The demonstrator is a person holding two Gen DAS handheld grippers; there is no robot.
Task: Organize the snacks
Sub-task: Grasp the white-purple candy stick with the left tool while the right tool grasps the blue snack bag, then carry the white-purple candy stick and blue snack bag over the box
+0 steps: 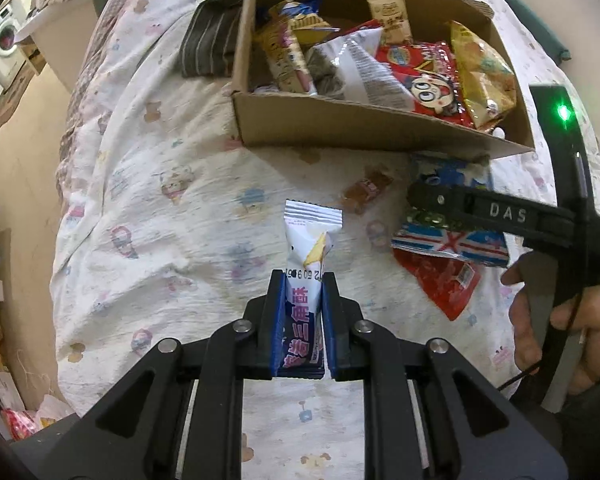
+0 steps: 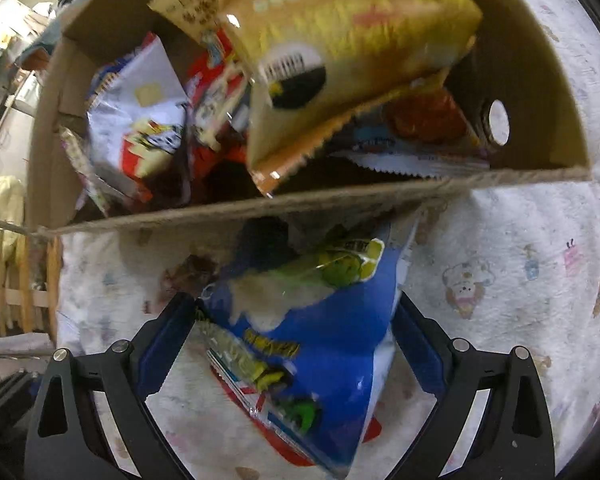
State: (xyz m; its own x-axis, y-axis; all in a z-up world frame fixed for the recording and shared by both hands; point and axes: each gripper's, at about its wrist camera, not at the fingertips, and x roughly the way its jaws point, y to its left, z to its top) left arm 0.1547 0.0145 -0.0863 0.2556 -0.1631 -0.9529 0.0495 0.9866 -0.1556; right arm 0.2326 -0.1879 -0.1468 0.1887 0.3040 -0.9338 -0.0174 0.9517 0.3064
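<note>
— Glossy foil, white with a crimped end: what is your left gripper (image 1: 302, 312) doing with it?
— Clamped on one slim snack bar (image 1: 306, 280). Its long axis runs straight ahead along the fingers, crimped end pointing away, toward the cardboard box (image 1: 360, 128) beyond.

— And your right gripper (image 2: 296, 344)?
— Jaws spread wide, with one crinkly blue bag (image 2: 320, 332) lying between them on the printed bedsheet (image 2: 520, 260); I cannot tell whether the pads touch it. The bag's length points ahead at the box wall.

— What else lies under it?
— One flatter red-edged packet (image 2: 236, 380), partly hidden. Inside the box, past the fingertips, a yellow pouch (image 2: 340, 60) rests tilted on several other packets.
</note>
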